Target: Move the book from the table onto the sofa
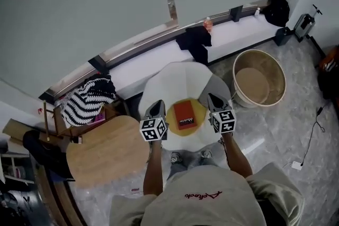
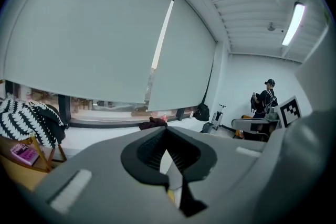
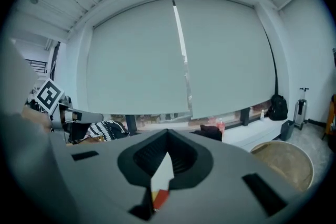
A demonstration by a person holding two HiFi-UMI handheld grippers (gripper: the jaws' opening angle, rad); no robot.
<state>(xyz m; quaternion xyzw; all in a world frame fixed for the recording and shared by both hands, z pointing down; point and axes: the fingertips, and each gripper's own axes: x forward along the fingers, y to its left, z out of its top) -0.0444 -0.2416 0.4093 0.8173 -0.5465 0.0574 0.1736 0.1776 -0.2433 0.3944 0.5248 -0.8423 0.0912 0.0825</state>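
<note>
The red book (image 1: 185,114) lies flat on a round yellow mat (image 1: 199,108) in the middle of the white worktop (image 1: 180,79). In the head view it sits between the two claws and below them, touched by neither. The left claw (image 1: 157,107) is closed and empty, its grey tips meeting. The right claw (image 1: 214,99) is likewise closed on nothing. In the right gripper view a sliver of red and yellow shows through the gap under the closed jaws.

The book is a thin rectangle with a dark band along its near edge. The worktop is smooth and roughly round. To its right a round, light wooden tub (image 1: 259,79) stands on a glossy marbled floor (image 1: 280,135).
</note>
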